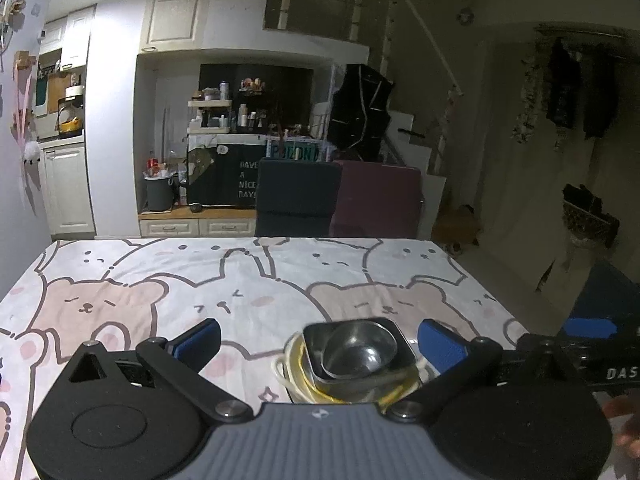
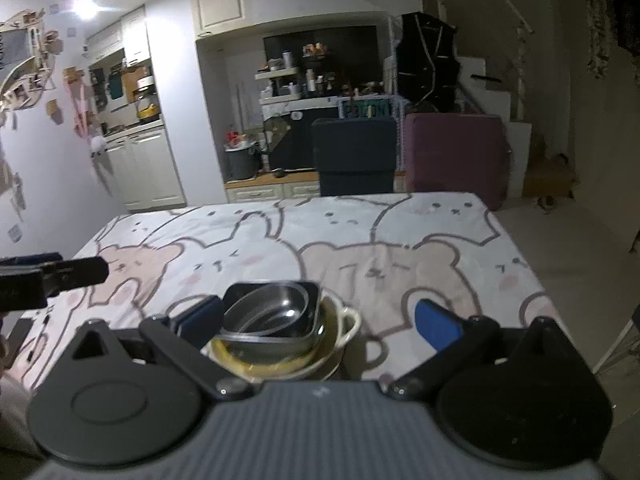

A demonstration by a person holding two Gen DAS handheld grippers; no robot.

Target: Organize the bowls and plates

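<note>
A stack of dishes stands on the bear-print tablecloth [image 1: 160, 280]: a cream two-handled bowl [image 1: 286, 376] at the bottom, a dark square dish [image 1: 314, 340] in it, and a round steel bowl [image 1: 356, 350] on top. My left gripper [image 1: 320, 344] is open, and the stack shows between its blue pads, nearer the right one, without touching them. In the right wrist view the same cream bowl [image 2: 346, 320], square dish [image 2: 310, 292] and steel bowl [image 2: 272, 310] sit close to the left pad of my open right gripper [image 2: 320, 320]. Neither gripper holds anything.
The other gripper shows at each view's edge: the right gripper's blue pad [image 1: 588, 328] and the left gripper's dark arm [image 2: 60, 272]. A dark blue chair [image 1: 296, 196] and a purple chair [image 1: 378, 200] stand at the table's far edge. A person's hand [image 1: 624, 420] shows at lower right.
</note>
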